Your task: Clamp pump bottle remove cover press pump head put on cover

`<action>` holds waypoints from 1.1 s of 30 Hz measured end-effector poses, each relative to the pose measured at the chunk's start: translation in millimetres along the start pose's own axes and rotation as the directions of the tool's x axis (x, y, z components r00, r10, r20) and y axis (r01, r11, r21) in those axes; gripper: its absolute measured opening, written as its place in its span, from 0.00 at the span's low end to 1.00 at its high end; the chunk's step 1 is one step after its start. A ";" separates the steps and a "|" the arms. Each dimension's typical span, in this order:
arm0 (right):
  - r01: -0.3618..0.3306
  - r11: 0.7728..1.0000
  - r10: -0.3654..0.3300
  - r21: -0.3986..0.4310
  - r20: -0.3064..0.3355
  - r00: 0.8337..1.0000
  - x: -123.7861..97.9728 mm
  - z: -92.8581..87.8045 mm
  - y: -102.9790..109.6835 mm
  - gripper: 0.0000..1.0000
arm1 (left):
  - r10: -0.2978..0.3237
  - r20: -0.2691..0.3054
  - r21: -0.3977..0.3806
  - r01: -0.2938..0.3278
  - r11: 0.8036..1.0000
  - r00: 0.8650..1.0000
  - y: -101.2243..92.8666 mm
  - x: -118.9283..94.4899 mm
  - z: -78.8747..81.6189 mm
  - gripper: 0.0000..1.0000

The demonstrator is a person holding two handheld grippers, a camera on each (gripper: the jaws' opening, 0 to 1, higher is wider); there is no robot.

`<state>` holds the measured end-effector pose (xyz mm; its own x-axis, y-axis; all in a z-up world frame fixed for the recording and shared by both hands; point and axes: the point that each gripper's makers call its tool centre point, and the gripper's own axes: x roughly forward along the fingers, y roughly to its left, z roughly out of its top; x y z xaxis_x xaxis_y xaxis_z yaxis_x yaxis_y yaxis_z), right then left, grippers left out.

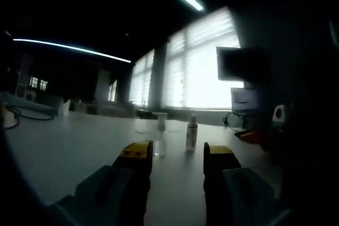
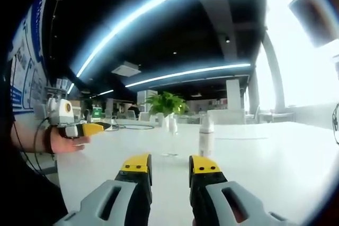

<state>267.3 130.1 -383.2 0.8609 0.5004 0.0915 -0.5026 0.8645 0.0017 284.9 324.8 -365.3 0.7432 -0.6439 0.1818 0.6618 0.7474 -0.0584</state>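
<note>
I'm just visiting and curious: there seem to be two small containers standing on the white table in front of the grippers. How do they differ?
The pump bottle is opaque and whitish with a clear cover on top; the clear container beside it is see-through, almost glass-like. The pump bottle looks wider; the clear container looks slimmer, with a narrow lower part. In the left gripper view the pump bottle carries a darker band near its top, the clear container none. Both stand upright, untouched, on the table.

The pump bottle [image 1: 191, 134] was set on the table [image 1: 63, 146], with what seemed a clear cover [image 1: 161, 141] just beside it.
</note>
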 end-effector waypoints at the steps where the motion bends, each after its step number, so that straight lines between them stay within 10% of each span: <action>1: 0.001 1.000 -0.001 0.000 -0.001 1.000 0.2 -0.1 0.0 0.22 | 0.000 -0.002 0.003 0.000 1.000 1.000 0.2 0.1 -0.4 0.29; 20: 0.009 1.000 -0.009 -0.002 -0.004 1.000 0.8 -1.3 -2.7 0.20 | -0.005 -0.051 0.005 0.005 1.000 0.999 -8.9 11.2 -5.4 0.30; 33: 0.019 1.000 -0.019 0.006 0.004 1.000 -0.7 -0.2 -7.4 0.20 | 0.019 -0.107 0.005 -0.018 1.000 0.994 -23.8 59.3 -1.2 0.29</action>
<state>270.4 123.4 -383.6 0.8700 0.4839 0.0950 -0.4868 0.8735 0.0091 313.3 268.6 -354.3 0.7616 -0.6437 0.0747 0.6477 0.7598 -0.0568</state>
